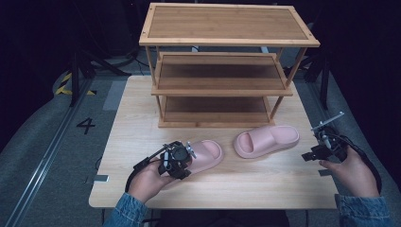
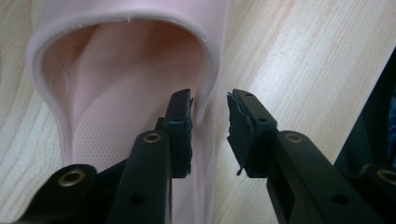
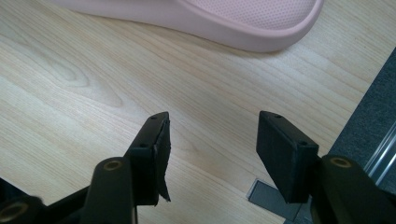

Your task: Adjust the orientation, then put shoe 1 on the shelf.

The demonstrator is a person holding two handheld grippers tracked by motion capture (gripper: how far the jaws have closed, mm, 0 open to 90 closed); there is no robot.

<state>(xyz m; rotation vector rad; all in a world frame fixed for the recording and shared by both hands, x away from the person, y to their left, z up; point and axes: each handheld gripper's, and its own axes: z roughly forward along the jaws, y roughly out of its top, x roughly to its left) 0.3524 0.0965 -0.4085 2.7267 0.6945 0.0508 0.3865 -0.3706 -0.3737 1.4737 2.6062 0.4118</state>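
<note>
In front of the rack (image 1: pixel 222 66) on the desk (image 1: pixel 137 118), the left tool (image 2: pixel 210 119) straddles the near slipper's (image 2: pixel 116 93) side wall, spread and not pinching, while the right tool (image 3: pixel 212 140) hangs spread beside the other slipper (image 3: pixel 224 18).

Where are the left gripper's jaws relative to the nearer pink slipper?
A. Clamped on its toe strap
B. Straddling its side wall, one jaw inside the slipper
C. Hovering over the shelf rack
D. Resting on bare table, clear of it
B: in the left gripper view, the left gripper has one jaw inside the pink slipper and the other outside its side wall.
</note>
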